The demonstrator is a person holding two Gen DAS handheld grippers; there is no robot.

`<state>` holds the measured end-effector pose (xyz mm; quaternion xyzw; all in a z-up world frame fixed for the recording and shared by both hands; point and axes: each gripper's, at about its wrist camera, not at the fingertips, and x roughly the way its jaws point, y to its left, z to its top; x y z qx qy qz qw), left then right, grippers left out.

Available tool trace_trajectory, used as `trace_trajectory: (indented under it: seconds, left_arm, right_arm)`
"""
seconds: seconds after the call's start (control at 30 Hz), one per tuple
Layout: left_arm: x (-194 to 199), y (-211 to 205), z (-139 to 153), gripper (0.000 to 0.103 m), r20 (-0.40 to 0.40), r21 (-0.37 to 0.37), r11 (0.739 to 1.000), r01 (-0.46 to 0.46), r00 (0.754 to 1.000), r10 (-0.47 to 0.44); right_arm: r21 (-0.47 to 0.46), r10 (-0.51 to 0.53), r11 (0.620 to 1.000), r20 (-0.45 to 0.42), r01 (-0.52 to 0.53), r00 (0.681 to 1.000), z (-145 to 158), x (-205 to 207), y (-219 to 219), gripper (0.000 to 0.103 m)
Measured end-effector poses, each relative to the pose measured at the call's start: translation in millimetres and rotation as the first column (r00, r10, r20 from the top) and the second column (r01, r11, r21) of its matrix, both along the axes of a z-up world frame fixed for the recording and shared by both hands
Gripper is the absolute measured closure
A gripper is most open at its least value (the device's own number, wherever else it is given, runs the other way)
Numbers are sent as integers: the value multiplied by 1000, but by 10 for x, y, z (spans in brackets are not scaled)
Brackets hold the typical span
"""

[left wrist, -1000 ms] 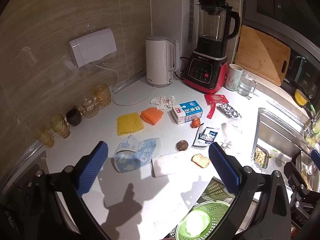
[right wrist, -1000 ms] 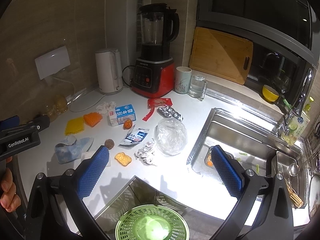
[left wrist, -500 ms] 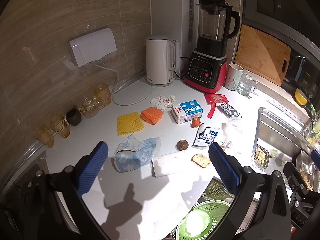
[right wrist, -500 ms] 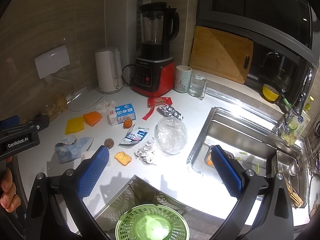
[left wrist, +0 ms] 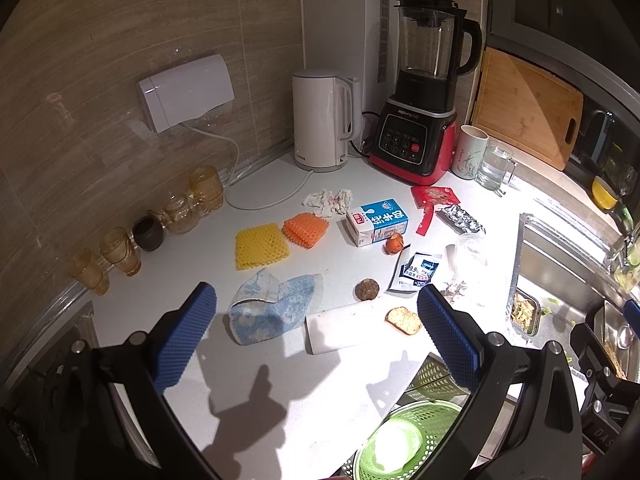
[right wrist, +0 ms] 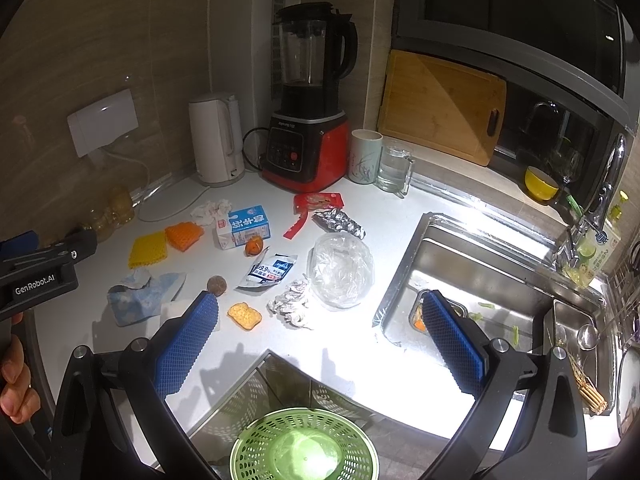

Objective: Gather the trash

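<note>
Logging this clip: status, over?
Left tool open, right tool open, both empty. Trash untouched on counter: milk carton, crumpled foil. Green bin below, path unobstructed.

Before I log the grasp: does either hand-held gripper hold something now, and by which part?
Nothing is held. The left hand-held gripper and the right hand-held gripper are both open above the counter, with nothing between their fingers.

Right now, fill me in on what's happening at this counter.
A person holds tongs in each hand above a littered white counter. Both the left tongs and the right tongs are open and hold nothing. A milk carton, crumpled foil, a clear plastic bag and a red wrapper lie uncollected. A green basket waits below the counter edge.
</note>
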<state>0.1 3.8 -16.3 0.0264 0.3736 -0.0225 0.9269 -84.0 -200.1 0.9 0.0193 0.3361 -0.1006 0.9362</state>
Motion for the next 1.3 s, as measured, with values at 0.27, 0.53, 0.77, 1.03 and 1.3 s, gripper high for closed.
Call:
trace_trajectory:
  seconds: [0.27, 0.53, 0.77, 1.03, 1.3]
  left_arm:
    - [25, -2, 5, 6, -2, 4, 1000, 4, 1000, -4]
    - [29, -9, -6, 6, -5, 5, 1000, 6, 1000, -6]
    - [65, 13, -78, 6, 28, -6, 994, 105, 994, -104]
    - [186, -64, -572, 6, 61, 148, 885, 441, 889, -454]
    - [595, -287, -1400, 6, -146, 205, 667, 716, 697, -702]
  right_arm:
    - [-1, 4, 1000, -10, -4, 1000, -58, 18, 3, 2]
    - [-2, 3, 1000, -15, -3, 1000, -59, 40, -3, 2]
    - [2, 3, 1000, -24, -3, 1000, -100, 61, -23, 2]
    - [86, 24, 996, -69, -18, 997, -425, 209, -214, 2]
    - [176, 85, 982, -128, -61, 988, -914, 442, -356, 2]
